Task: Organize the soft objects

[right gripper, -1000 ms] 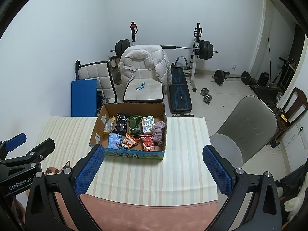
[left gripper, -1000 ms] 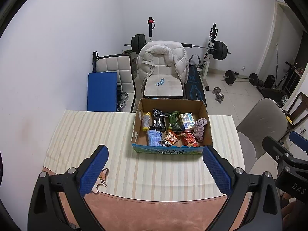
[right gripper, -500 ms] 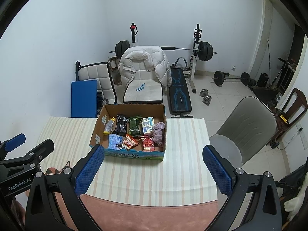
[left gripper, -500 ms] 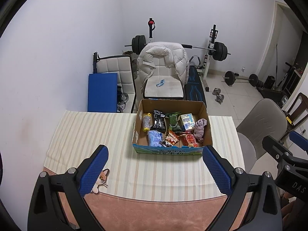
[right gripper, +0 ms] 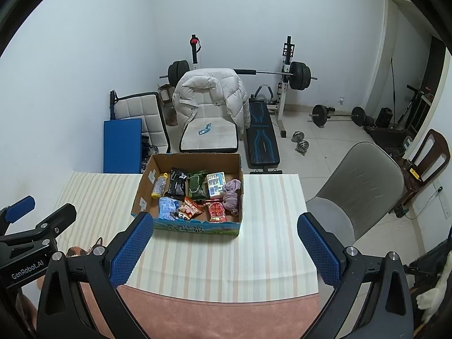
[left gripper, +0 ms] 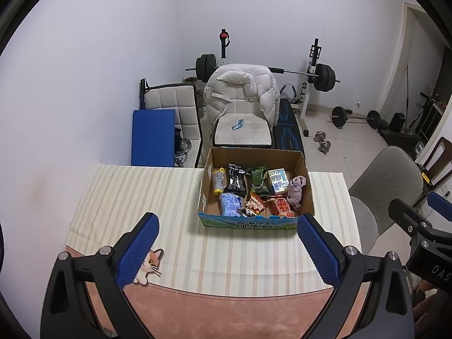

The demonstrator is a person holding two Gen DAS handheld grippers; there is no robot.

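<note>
An open cardboard box [left gripper: 255, 155] [right gripper: 195, 159] stands on the striped tablecloth at the table's far side. It holds a crumpled mauve cloth [left gripper: 296, 190] [right gripper: 232, 194] at its right end, several snack packets, a small bottle [left gripper: 218, 180] and a white carton [left gripper: 278, 180]. My left gripper [left gripper: 226, 250] is open and empty, well short of the box. My right gripper [right gripper: 223, 250] is open and empty, also short of the box, and it shows at the right edge of the left wrist view.
A cat-shaped soft toy [left gripper: 149, 265] lies at the near left edge of the cloth. A grey chair [right gripper: 358, 189] stands to the right of the table. Behind the table are a chair with a white jacket [left gripper: 240, 96], a blue mat and weight equipment.
</note>
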